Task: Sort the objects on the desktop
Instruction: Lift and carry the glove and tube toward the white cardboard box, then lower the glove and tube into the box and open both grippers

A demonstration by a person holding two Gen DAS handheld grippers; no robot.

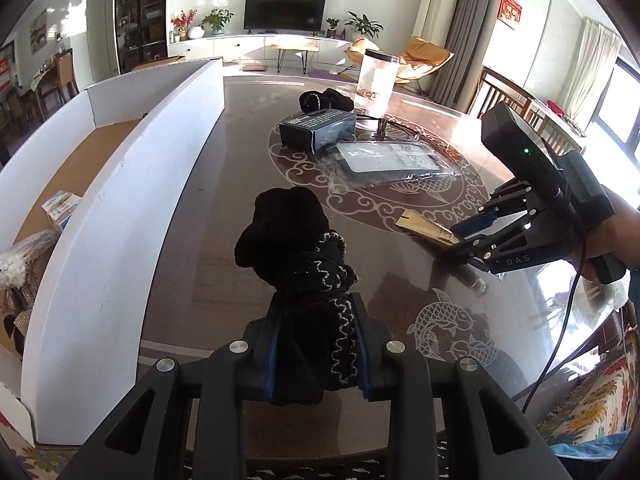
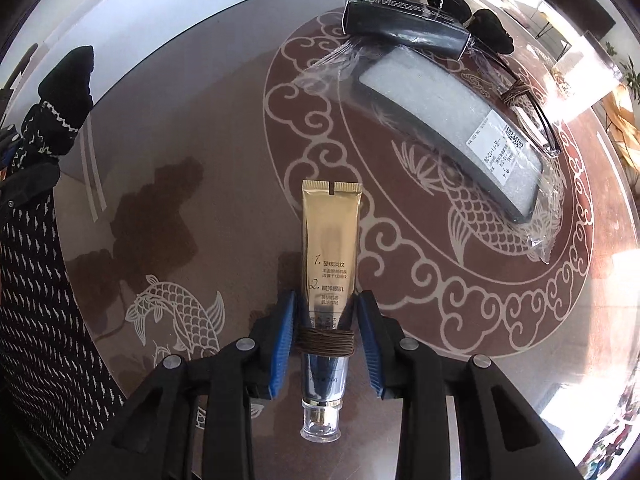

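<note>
Two tongs work here: the left tongs [image 1: 316, 344] clamp a black sock [image 1: 296, 256], while the right tongs [image 2: 326, 340] stand slightly open around a gold tube [image 2: 328, 248] on the worktop [image 2: 200, 128].

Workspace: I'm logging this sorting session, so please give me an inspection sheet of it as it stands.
Surface: glossy brown table with white koi and cloud pattern.
Job's things: black sock held off the table; gold tube lying flat; white box at the left holding a few items.
Clutter: black carton, bagged pad, second sock, clear jar.
Grippers: left gripper shut on the sock; right gripper open, fingers straddling the tube.
Cables: black cable hanging from the right gripper.
Surroundings: TV, plants, chairs.
</note>
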